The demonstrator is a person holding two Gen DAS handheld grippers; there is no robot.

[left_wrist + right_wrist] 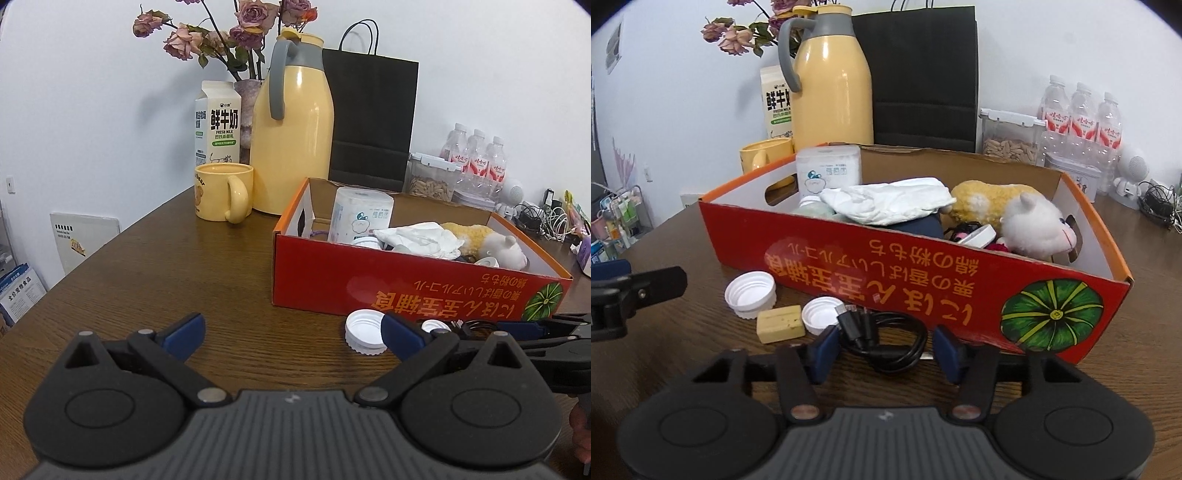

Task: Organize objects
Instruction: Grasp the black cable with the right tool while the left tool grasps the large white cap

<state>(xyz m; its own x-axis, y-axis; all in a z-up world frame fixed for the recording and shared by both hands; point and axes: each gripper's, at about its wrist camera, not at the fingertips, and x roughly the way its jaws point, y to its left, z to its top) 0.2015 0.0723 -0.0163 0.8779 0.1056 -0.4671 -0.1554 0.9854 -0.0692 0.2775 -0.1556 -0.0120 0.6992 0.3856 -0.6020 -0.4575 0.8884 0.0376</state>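
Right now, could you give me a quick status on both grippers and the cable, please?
Left gripper open, empty. Right gripper open, straddling coiled black USB cable, pads not visibly pressing it. Cable on table beside red box; small white cap close by.

We see a wood-grain table (pixel 683 354), brown with a slight sheen. The box (pixel 923 280) is cardboard, glossy red print outside, raw brown inside. Black cable (pixel 886 343) looks smooth, rubbery, shiny. Two white caps (pixel 750 291) are ridged plastic. Yellow block (pixel 780 324) looks matt and pitted. In the box we note crumpled white cloth (pixel 886 203) and a fuzzy plush toy (pixel 1030 221). Yellow jug (pixel 291 125) is glossy, mug (pixel 221 192) looks glazed ceramic, black bag (pixel 373 114) is matt paper.
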